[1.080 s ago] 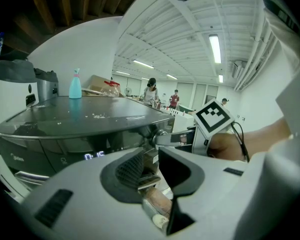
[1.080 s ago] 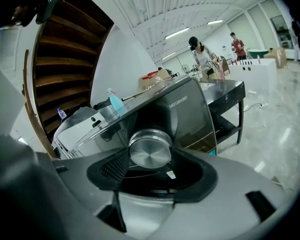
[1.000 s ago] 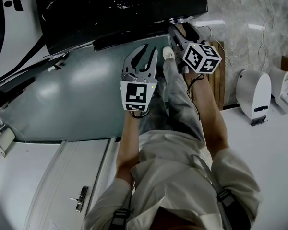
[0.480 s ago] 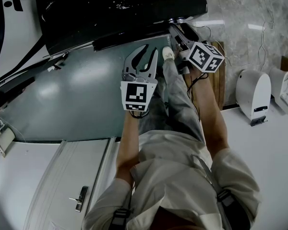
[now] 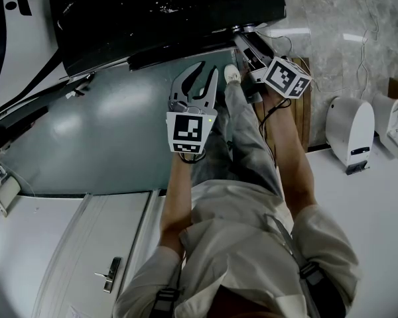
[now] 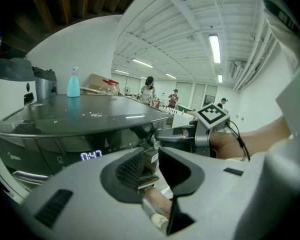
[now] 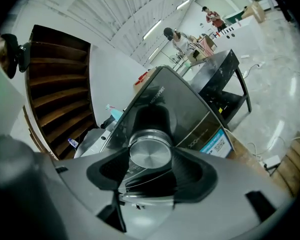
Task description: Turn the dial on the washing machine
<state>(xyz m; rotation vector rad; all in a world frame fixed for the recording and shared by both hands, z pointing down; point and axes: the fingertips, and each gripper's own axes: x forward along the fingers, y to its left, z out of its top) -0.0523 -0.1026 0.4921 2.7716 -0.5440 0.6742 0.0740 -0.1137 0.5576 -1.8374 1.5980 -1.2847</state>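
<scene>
The washing machine [image 5: 166, 12] is black with a glossy lid. Its round silver dial [image 7: 150, 150] sits squarely between the pads of my right gripper [image 7: 150, 165], which is shut on it. From the head view the right gripper [image 5: 241, 34] reaches to the machine's front right corner, its marker cube [image 5: 286, 78] tilted. My left gripper [image 5: 207, 67] hangs in front of the machine, lower and to the left, open and holding nothing. The left gripper view shows the lit display [image 6: 91, 156] and the right gripper [image 6: 162, 136] at the panel.
A blue bottle [image 6: 73, 83] stands on the machine's lid. To the right are a white rounded appliance [image 5: 350, 130] and a wooden board [image 5: 304, 105]. A white door with a handle [image 5: 109, 273] lies at lower left. People stand far back in the hall.
The right gripper has rolled on the dial; its marker cube has tipped over and slid a little to the right. The left gripper has kept still.
</scene>
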